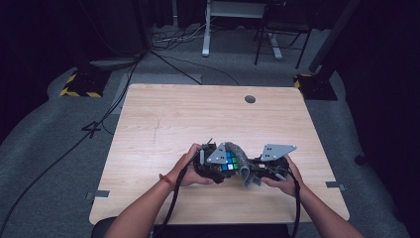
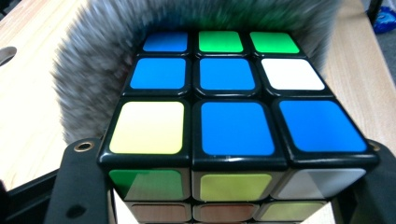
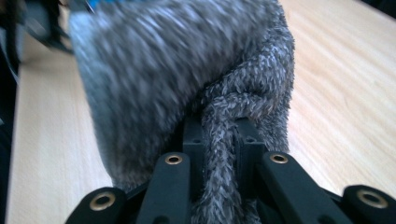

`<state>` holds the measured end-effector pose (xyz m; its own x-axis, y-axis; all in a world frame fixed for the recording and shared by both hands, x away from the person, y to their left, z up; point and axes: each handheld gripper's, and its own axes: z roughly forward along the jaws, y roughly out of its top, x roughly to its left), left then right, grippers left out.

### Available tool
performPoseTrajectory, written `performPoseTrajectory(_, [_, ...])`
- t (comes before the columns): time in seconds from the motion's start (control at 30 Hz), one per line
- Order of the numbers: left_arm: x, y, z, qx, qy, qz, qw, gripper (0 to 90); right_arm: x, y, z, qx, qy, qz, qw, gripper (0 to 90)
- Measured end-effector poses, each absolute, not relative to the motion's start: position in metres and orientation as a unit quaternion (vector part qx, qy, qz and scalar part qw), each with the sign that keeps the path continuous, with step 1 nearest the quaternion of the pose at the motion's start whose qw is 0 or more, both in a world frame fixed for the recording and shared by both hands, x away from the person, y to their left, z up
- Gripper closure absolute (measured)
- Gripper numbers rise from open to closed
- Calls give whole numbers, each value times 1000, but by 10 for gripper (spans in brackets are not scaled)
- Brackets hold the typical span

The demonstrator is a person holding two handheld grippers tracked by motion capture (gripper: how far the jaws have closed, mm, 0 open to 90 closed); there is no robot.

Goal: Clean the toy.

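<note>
**A:** So what's actually being held here? From the high view, a black-framed puzzle cube with coloured square stickers (image 1: 231, 161) is seen near the front edge of the pale wooden counter (image 1: 163, 124), lifted between the two hands.

**B:** Yep. The cube is clamped by the left gripper (image 1: 218, 163); its fingers are closed in tight on the cube's sides, which is clearest in the left gripper view, where the cube (image 2: 233, 121) is seen right up close with a mostly blue face on top.

**A:** And the fuzzy stuff?

**B:** A grey woolly knitted cloth (image 1: 237, 151) is draped around the far side of the cube, touching it. A bunched fold of it is pinched by the right gripper (image 1: 257, 173), fingers nearly shut on the fabric. In the right gripper view the cloth (image 3: 187, 70) is seen rising straight out of the black fingers (image 3: 194, 140).

**A:** Any contact with the counter?

**B:** Can't be told for sure.
</note>
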<state>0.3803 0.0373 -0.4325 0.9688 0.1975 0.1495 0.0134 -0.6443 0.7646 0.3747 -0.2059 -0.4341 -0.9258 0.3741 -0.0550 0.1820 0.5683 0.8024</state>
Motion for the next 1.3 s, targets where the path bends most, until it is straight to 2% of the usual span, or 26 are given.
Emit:
performPoseTrajectory(0.2, [379,40,-428,895,61,112,428,335,376,-199,-445,152,892,415,94,791])
performPoseTrajectory(0.4, [381,38,-436,906,63,115,403,332,370,-200,-435,144,883,436,98,791])
performPoseTrajectory(0.9, [388,35,-441,908,82,92,401,318,366,-211,-422,143,854,490,97,793])
performPoseTrajectory(1.03, [383,32,-443,915,69,107,383,333,364,-208,-422,135,860,481,99,793])
performPoseTrajectory(1.23, [381,33,-437,909,68,113,396,335,367,-207,-425,142,869,460,117,794])
performPoseTrajectory(1.3, [381,33,-435,906,65,114,403,336,372,-206,-431,152,875,446,106,793])
